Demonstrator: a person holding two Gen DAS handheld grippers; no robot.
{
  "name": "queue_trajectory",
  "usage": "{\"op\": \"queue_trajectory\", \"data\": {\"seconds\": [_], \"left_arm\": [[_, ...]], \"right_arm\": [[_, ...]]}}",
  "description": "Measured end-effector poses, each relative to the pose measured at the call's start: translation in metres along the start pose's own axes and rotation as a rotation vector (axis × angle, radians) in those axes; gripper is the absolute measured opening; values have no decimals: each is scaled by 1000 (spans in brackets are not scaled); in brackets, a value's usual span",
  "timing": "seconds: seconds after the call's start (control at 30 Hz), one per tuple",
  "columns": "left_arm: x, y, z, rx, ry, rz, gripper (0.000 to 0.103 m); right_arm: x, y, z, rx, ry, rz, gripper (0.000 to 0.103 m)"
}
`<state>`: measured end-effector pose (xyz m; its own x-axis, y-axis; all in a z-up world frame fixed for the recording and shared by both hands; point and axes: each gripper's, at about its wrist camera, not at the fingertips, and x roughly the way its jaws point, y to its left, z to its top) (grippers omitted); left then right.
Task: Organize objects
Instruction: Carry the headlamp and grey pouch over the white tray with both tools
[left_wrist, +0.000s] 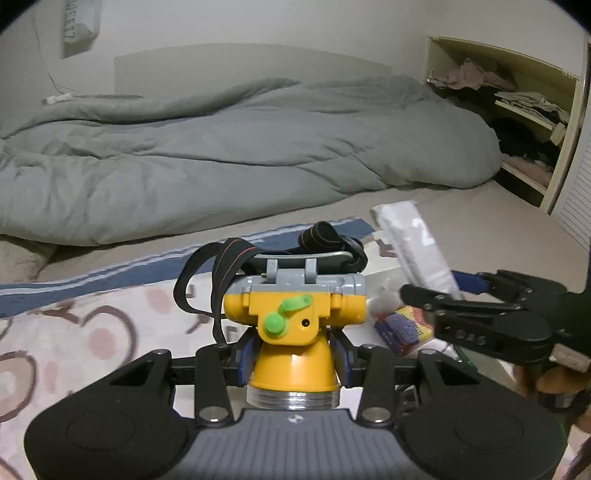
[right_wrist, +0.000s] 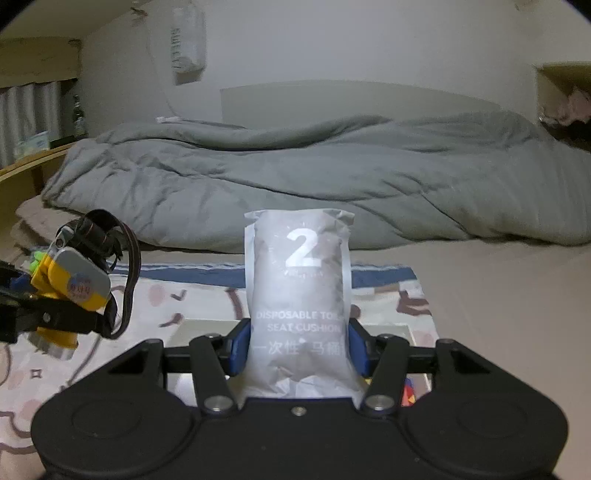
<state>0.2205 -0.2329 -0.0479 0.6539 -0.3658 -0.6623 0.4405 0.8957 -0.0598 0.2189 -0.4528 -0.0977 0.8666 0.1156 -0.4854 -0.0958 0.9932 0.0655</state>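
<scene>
Each gripper is built of matte black plastic: two rounded lobes with shallow circular recesses, angled black link arms pinned by silver screws, and blue pads on the fingers (left_wrist: 246, 354). A ribbed grey plate with a small emblem is seen on the left gripper (left_wrist: 293, 360); the right gripper (right_wrist: 298, 345) carries one central silver screw.

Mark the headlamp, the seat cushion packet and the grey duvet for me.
headlamp (left_wrist: 291, 325): left wrist view, on its yellow body beside the green knob.
seat cushion packet (right_wrist: 301, 288): right wrist view, on the white front below the "2".
grey duvet (right_wrist: 295, 173): right wrist view, on its rumpled middle.
</scene>
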Motion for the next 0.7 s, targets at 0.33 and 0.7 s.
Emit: {"op": "queue_trajectory", "data": {"seconds": [0.33,0.7], "left_arm": [[41,0,-2,-21,34,-23,43],[62,4,-1,-28,37,-13,43]], "right_arm": [[48,1,-21,-65,80,19,55],[62,17,-52,-219,299,86,55]]}}
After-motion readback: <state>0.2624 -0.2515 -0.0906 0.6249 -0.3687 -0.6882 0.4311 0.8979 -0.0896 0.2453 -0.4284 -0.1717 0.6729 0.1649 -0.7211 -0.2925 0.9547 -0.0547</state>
